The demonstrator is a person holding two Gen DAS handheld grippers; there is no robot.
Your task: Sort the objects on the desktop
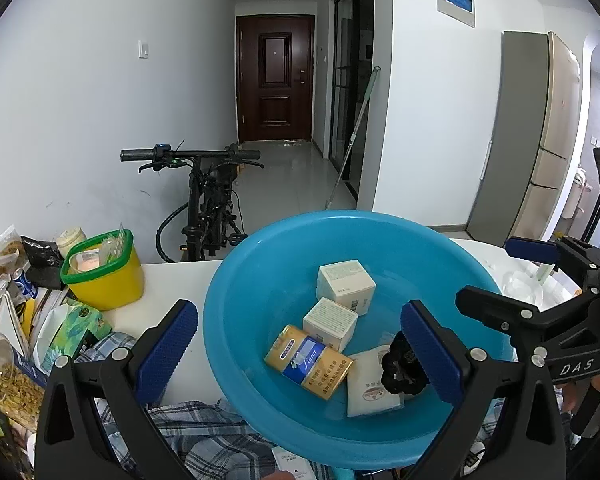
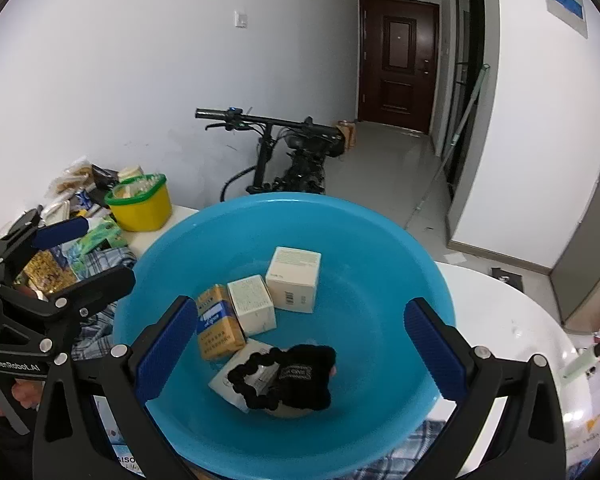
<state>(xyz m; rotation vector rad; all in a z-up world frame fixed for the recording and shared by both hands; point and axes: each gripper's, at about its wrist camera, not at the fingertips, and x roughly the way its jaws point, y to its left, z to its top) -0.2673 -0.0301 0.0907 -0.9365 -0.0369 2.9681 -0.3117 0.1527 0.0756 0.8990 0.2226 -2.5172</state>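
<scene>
Resting on the white table (image 2: 512, 320): a round blue plastic basin (image 2: 380, 240). Contents: two cream cardboard cube boxes (image 2: 294, 280), touching; one gold-and-blue carton (image 2: 216, 328) beside the smaller cube; one flat white packet (image 1: 370, 384); one black beaded item with a dark tag (image 2: 296, 376) lying on the packet. Left gripper (image 1: 298, 352) and right gripper (image 2: 300, 356): blue pads spread wide over the basin, holding nothing. Adjacent: yellow green-rimmed tub (image 1: 108, 276), plaid cloth (image 1: 204, 440).

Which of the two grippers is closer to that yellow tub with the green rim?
Left. The left gripper hangs over the blue basin's side nearest the yellow tub; the right gripper is over the basin's far side.
</scene>
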